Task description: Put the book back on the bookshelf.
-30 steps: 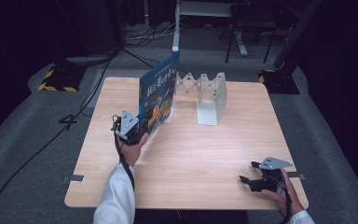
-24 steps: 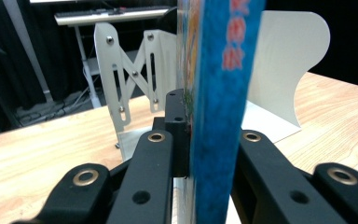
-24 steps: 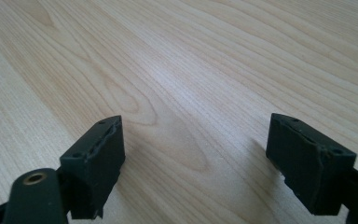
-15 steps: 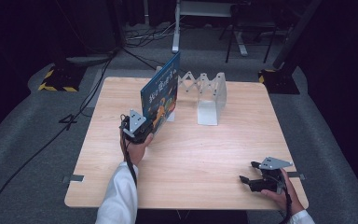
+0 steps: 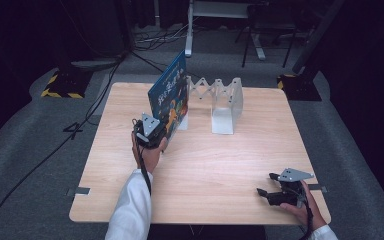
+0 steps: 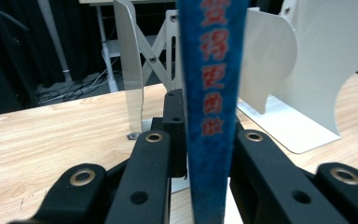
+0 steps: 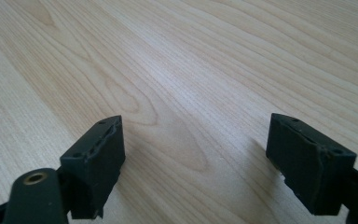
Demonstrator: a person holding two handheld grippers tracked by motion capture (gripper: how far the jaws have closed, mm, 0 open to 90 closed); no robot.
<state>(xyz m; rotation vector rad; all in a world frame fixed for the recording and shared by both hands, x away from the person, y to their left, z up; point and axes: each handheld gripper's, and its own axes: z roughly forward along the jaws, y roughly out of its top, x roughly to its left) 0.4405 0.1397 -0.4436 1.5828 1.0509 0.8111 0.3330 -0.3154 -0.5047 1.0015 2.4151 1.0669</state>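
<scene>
Gripping a blue book (image 5: pixel 169 98) upright by its spine with the left gripper (image 5: pixel 156 131) fingers, now carried right of its earlier spot, closer to the white folding rack (image 5: pixel 225 102) on the desk (image 5: pixel 220 165). Resting the right gripper (image 5: pixel 266 194) unmoved near the front corner, fingers spread wide, holding nothing.

Wood table (image 5: pixel 220 165), grey carpet floor (image 5: pixel 35 170), dark bkgd.

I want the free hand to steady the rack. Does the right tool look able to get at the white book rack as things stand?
Probably yes: the right tool rests open near the table's front edge, with bare wood between it and the white book rack.
</scene>
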